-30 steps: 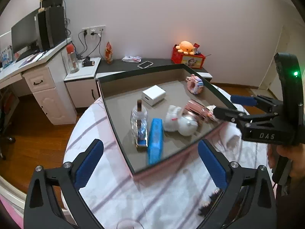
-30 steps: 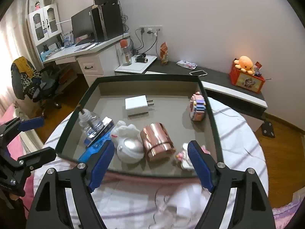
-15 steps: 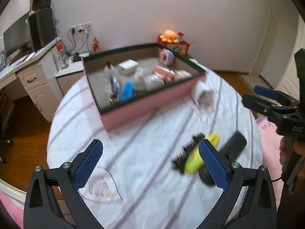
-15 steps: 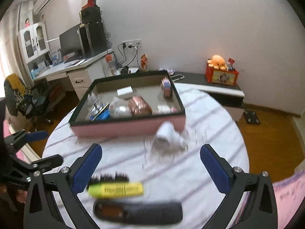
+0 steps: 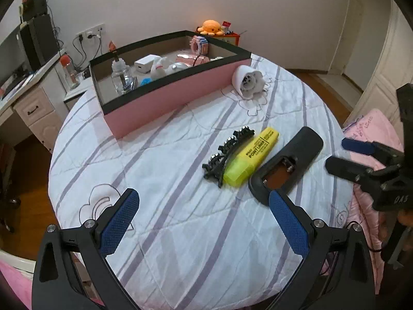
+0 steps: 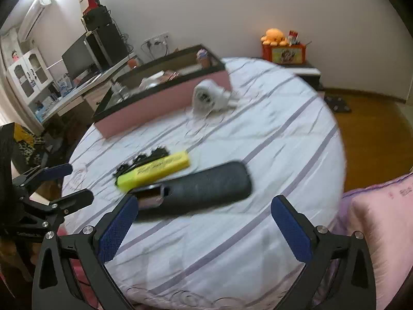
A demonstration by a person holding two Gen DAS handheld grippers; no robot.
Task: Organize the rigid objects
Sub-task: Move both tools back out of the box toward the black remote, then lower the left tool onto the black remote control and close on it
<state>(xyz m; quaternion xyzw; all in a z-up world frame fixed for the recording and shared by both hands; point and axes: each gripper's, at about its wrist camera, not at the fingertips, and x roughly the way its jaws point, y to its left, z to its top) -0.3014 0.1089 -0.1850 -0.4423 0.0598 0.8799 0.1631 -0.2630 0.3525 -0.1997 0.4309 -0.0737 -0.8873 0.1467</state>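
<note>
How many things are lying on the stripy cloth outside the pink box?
4: a black hair clip, a yellow highlighter beside it, a black remote nearest the grippers, and a white round thing next to the pink box.

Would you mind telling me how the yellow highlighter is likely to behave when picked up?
The yellow highlighter looks rigid and probably light. Its flat-sided body should resist rolling. Smooth plastic may slip slightly, and the black hair clip touching it could shift.
</note>
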